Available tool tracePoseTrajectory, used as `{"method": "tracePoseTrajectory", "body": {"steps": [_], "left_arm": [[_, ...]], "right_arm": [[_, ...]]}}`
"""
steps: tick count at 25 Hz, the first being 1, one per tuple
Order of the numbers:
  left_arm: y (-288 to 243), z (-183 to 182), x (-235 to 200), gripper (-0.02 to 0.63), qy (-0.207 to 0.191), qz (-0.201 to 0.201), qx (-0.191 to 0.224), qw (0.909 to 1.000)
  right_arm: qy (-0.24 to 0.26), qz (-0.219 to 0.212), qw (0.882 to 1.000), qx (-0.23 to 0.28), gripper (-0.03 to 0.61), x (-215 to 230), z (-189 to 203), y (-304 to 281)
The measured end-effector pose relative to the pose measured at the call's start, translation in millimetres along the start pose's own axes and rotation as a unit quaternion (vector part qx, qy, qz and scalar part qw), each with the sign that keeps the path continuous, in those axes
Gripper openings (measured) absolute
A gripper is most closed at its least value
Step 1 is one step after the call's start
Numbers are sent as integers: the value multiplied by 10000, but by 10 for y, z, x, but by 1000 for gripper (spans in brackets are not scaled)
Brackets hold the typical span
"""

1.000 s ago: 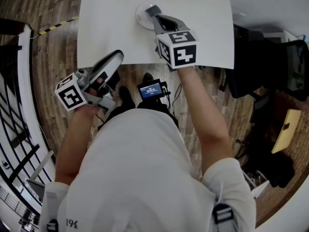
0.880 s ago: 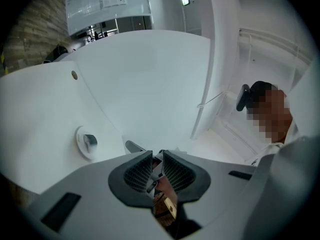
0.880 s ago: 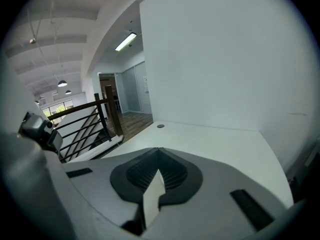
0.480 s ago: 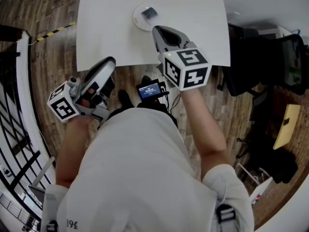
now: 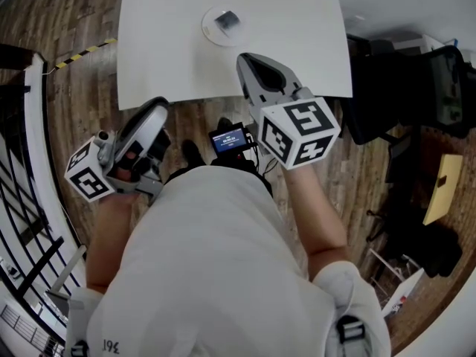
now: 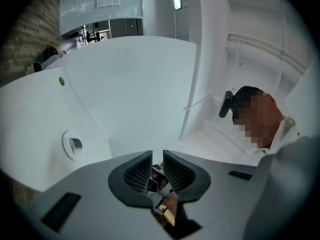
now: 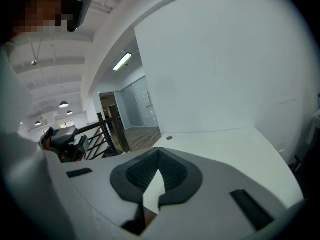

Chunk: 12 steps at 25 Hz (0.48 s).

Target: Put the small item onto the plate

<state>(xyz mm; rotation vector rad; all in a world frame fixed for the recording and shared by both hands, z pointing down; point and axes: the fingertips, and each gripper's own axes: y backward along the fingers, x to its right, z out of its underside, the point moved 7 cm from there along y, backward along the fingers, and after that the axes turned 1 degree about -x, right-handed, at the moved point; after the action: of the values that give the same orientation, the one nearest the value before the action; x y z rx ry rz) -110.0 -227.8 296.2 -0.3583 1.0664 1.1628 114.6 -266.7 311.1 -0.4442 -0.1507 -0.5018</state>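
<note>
Both grippers stand further back toward the person than a second ago. The right gripper [image 5: 243,57], which was at the plate [image 5: 210,34], is now clear of it over the near part of the table [image 5: 305,21]. The left gripper [image 5: 158,105] hangs off the table's near edge.

The small item [image 5: 227,21] lies on the plate, apparently inside the rim, so the placing step is judged complete and only the retreat is left. To do it well, both tools should be kept high and away from the plate, so nothing knocks it or the table edge.

Right fingers [image 7: 172,171] are closed tip to tip and empty. Left fingers [image 6: 137,171] stand slightly apart with nothing held between them.
</note>
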Motion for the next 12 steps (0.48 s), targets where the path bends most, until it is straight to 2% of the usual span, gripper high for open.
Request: {"method": "tracePoseTrajectory", "body": {"steps": [5, 9, 12], "left_arm": [[115, -8, 143, 49, -71, 50, 37, 10000], [244, -7, 239, 49, -198, 34, 26, 9998], [326, 9, 282, 49, -202, 66, 25, 9998]], "right_arm": [[-638, -263, 9974, 210, 2, -162, -34, 152], [-1383, -534, 9880, 429, 2, -247, -63, 267], [-1716, -636, 9815, 566, 2, -292, -75, 340]]}}
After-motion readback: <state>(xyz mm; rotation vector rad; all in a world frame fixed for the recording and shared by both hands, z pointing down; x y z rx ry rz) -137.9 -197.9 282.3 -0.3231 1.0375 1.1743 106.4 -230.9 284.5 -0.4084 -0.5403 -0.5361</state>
